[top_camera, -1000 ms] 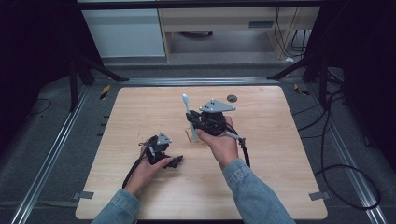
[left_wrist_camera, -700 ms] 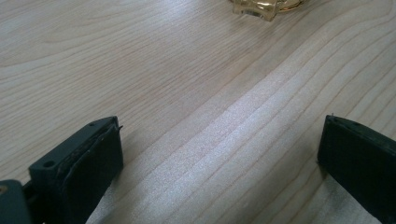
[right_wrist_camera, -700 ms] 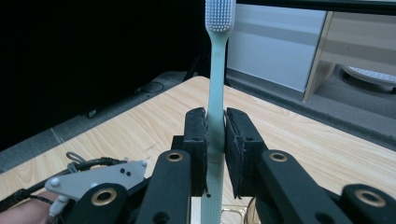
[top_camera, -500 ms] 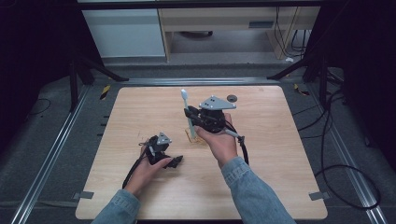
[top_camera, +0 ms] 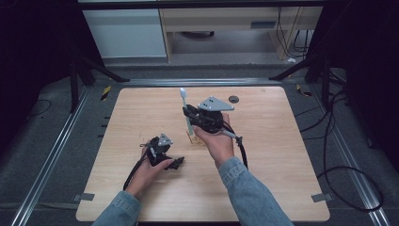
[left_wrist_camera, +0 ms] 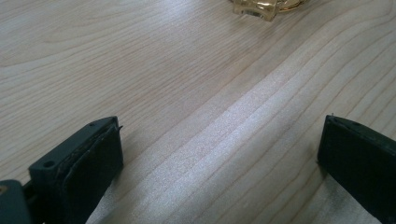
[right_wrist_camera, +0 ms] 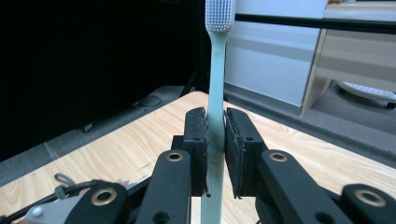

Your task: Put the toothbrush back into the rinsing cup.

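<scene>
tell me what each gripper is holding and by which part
The right gripper clamps a toothbrush by its handle, bristle head up. The left gripper is open and holds nothing.

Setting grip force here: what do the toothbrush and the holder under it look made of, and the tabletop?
Toothbrush: likely smooth plastic, pale mint, evenly matte with moulded bristles. Holder: clear amber, glossy highlights, so glass or acrylic; cannot tell which. Tabletop: light wood or wood-look laminate with printed-looking grain and a satin sheen.

A pale green toothbrush [top_camera: 187, 112] stands upright near the middle of the wooden table [top_camera: 282, 141], white bristle head at the top. Its lower end sits at a small amber holder [top_camera: 192, 138], slightly nearer the table's far edge.
</scene>
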`<state>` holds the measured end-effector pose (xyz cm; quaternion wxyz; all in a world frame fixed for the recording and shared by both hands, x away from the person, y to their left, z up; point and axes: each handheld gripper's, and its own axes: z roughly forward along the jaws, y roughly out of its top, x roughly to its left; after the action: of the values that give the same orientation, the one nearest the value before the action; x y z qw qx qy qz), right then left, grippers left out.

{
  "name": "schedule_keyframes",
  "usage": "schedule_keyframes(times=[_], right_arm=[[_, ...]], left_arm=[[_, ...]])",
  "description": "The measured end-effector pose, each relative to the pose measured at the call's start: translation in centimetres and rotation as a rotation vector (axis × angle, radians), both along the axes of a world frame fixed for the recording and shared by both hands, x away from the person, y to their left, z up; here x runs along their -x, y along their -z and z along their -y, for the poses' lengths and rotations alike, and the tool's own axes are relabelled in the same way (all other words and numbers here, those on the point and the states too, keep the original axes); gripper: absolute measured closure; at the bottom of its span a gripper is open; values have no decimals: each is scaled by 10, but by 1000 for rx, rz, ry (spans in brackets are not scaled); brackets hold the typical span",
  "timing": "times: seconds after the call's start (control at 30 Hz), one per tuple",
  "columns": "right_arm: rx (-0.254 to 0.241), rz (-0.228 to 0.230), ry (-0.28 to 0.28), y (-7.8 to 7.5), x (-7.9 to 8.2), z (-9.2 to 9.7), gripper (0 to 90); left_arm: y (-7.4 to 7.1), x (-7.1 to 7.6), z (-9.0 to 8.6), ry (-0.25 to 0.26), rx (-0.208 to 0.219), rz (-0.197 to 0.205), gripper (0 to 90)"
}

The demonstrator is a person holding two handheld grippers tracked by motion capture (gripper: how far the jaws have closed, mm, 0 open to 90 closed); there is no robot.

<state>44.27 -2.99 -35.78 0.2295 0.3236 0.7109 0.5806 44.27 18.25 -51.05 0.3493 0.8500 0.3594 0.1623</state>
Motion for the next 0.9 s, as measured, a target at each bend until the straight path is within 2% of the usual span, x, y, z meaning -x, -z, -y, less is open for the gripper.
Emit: schedule_keyframes(times=[0.3,0.6,0.9], right_arm=[[-10,48,21,5,-5,-4,794],[-11,55,29,10,-8,-6,794],[-9,83,23,14,-10,-9,794]], left_arm=[[0,0,0,0,0,0,0],[0,0,0,-1,2,-2,0],[0,0,0,-1,2,0,0]])
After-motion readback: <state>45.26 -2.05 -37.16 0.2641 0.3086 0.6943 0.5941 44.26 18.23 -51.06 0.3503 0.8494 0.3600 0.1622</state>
